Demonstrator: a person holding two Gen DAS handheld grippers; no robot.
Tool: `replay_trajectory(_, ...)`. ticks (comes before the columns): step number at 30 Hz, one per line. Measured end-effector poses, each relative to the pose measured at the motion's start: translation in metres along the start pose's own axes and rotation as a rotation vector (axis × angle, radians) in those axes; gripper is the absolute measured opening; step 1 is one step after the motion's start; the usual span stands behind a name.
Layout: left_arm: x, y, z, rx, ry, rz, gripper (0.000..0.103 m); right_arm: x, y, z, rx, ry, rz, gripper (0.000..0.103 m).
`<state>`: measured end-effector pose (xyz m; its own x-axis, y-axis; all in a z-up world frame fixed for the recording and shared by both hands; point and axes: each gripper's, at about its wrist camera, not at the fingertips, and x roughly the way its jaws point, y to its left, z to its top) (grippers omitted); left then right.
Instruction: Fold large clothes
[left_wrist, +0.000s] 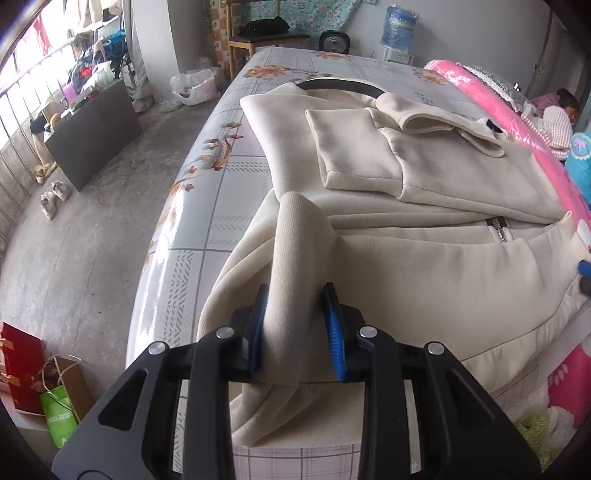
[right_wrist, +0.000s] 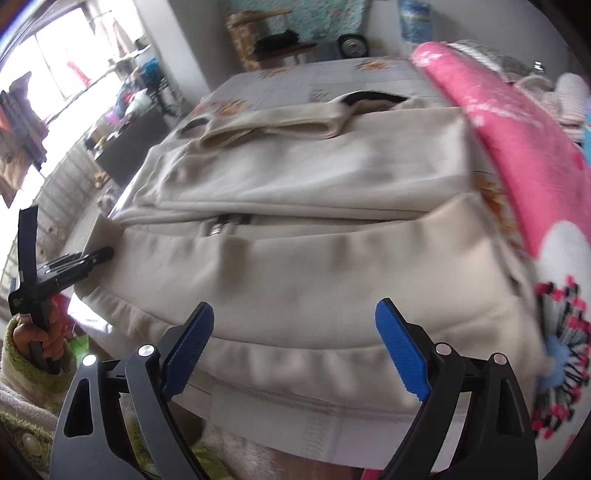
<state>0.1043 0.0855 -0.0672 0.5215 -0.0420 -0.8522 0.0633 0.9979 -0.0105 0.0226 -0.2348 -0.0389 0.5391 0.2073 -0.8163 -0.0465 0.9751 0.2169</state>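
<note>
Both grippers: left gripper pinches jacket hem, right gripper gapes beside pink blanket

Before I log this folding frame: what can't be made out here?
- Left wrist view: whether the left gripper pads press the cream jacket hem; the fabric fold hides contact.
- Right wrist view: motion blur smears the jacket's zipper.
- Right gripper: open, nothing between its fingers.

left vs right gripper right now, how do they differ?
The left gripper has its jaws narrowed around a bunched fold of the cream jacket; the right gripper stands wide open with nothing clamped, hovering over the jacket's hem. The left sits at the jacket's side edge, the right at its near edge. Both have blue pads and point down at the same garment.
</note>
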Motion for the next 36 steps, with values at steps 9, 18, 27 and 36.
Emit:
replay_trajectory(9, -0.003, -0.01, -0.001, 0.053, -0.006, 0.073, 0.028, -0.016, -0.071, 0.024, 0.116, -0.094, -0.029, 0.077)
replay_trajectory(18, -0.003, -0.01, -0.001, 0.031, 0.0, 0.075, 0.028, 0.019, -0.098, 0.028, 0.181, -0.017, 0.045, 0.067)
replay_trajectory(27, -0.002, -0.01, 0.0, 0.034, 0.013, 0.072, 0.029, 0.017, -0.097, 0.024, 0.128, 0.034, 0.047, 0.065)
replay_trajectory(36, -0.002, -0.016, 0.001, 0.035, 0.022, 0.105, 0.029, 0.031, -0.075, 0.035, 0.008, 0.069, -0.147, 0.035)
